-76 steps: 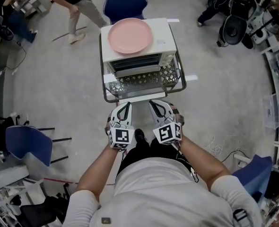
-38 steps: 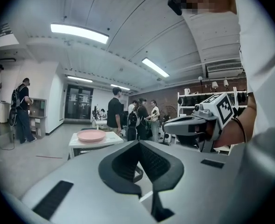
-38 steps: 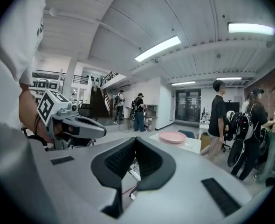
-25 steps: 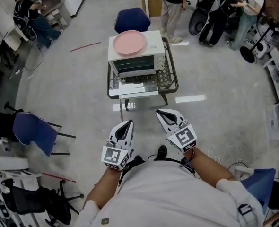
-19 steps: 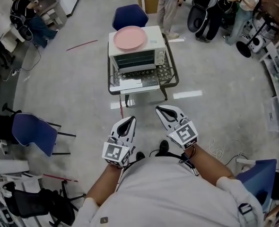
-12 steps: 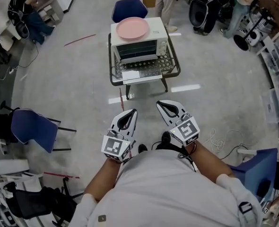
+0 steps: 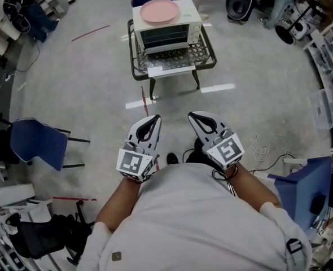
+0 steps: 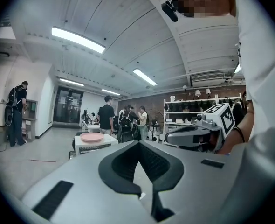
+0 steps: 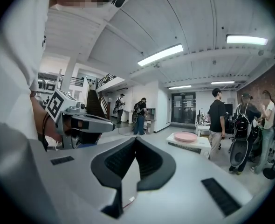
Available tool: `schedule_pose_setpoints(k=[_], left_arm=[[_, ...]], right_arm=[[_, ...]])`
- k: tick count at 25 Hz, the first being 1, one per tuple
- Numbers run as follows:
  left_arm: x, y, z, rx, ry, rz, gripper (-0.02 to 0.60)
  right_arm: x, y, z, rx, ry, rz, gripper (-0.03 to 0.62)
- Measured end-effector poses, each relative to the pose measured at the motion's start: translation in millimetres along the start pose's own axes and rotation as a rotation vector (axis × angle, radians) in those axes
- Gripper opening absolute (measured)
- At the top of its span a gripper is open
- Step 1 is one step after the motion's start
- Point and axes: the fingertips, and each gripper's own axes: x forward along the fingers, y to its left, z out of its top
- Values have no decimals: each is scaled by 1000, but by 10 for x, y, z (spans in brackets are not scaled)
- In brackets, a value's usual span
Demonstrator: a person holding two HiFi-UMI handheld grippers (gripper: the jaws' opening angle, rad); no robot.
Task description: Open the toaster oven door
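— Backed away from the toaster oven [image 7: 165,24]?
— Yes. It's top centre on its bench [image 7: 209,51], well apart from the left gripper [image 7: 153,118] and right gripper [image 7: 194,116], both closed, empty.
— Room?
— Bare floor [image 7: 99,78] between; blue chair [image 7: 34,143] at left.

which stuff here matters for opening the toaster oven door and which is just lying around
For the job: toaster oven, left gripper, right gripper, both shut and empty.
Just lying about: pink plate on the oven, wire table under it, blue chair, floor cable.
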Motion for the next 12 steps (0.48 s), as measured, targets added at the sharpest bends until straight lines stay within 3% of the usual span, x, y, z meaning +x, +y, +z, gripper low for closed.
schedule_pose_setpoints(k=[4,9,12], left_arm=[[-114,-4,-52,4,-5,-5,15],[-123,-11,-27,-3,-28,-15,15],[-138,-82,-26,16,-21,-27,15]], right_arm=[[-112,133,-18,37,-4,-51,18],[-194,173,-2,-18,-23,-46,18],[-229,266,0,42,2,-51,18]])
